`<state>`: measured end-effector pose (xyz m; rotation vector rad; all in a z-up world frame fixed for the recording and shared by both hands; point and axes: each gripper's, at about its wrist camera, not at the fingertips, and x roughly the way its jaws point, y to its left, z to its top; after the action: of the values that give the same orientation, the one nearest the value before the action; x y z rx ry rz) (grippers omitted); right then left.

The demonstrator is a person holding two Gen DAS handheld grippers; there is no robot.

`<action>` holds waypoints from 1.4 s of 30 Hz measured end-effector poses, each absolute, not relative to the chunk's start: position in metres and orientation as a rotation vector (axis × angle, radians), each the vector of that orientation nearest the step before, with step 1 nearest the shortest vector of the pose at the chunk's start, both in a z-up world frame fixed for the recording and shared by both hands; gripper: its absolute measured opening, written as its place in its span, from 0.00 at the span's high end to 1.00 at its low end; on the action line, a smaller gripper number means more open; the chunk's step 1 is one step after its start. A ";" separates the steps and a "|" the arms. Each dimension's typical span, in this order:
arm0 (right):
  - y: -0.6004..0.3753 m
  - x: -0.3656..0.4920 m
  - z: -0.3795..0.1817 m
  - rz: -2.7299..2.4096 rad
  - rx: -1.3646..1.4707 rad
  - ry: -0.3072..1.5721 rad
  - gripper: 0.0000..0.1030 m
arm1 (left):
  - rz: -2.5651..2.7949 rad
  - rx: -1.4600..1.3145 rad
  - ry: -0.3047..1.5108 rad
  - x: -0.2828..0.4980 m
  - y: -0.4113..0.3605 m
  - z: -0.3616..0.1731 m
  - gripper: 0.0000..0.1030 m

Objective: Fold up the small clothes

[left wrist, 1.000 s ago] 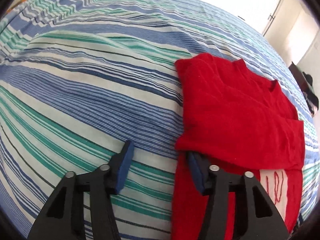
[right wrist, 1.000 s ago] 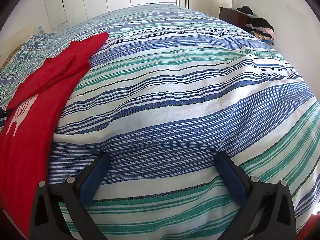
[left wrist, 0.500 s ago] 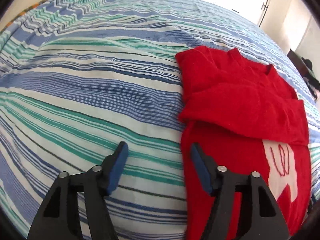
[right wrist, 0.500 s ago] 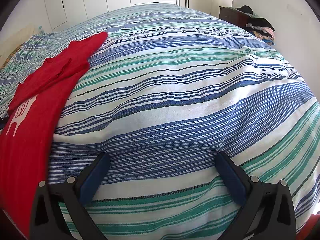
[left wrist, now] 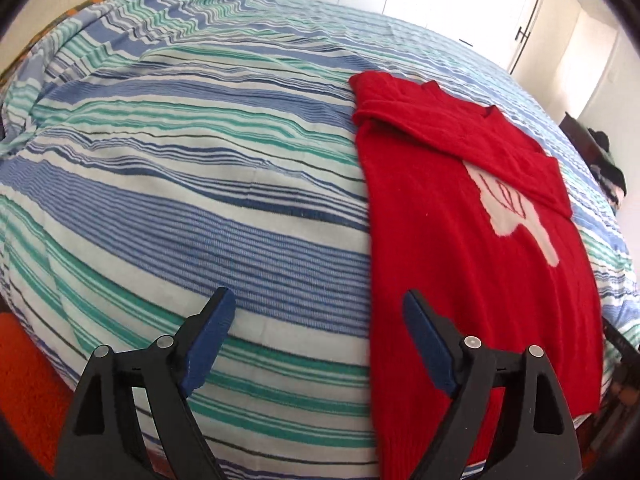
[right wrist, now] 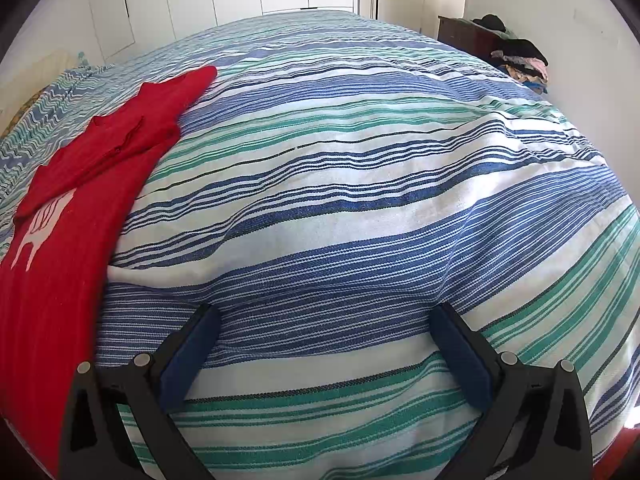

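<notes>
Lying lengthwise on the striped bedspread [left wrist: 208, 184], a red sweater [left wrist: 460, 248] is pointing its neckline away, sleeves folded across. The left gripper [left wrist: 316, 320], just opened, and right gripper [right wrist: 326, 344] are hovering wide, holding nothing.

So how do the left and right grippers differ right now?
The left gripper straddles the red sweater's edge, one finger over red knit; the right gripper hangs over bare striped bedspread only. The left's jaws have just been opening; the right's look wider. Both are open, holding nothing.
</notes>
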<state>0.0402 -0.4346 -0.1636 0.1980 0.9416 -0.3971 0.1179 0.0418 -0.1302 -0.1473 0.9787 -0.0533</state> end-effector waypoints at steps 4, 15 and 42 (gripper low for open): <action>-0.434 0.038 -0.163 -0.402 0.195 0.934 0.00 | -0.059 -0.007 0.950 0.114 0.032 -0.135 0.16; -0.433 0.036 -0.164 -0.399 0.185 0.930 0.00 | -0.021 -0.065 0.961 0.121 0.044 -0.150 0.03; -0.429 0.035 -0.165 -0.403 0.169 0.891 0.00 | -0.085 -0.058 0.820 0.089 0.041 -0.102 0.03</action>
<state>0.0350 -0.4285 -0.1646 0.1694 0.8914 -0.4032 0.0891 0.0406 -0.1024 -0.0579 0.8200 -0.0849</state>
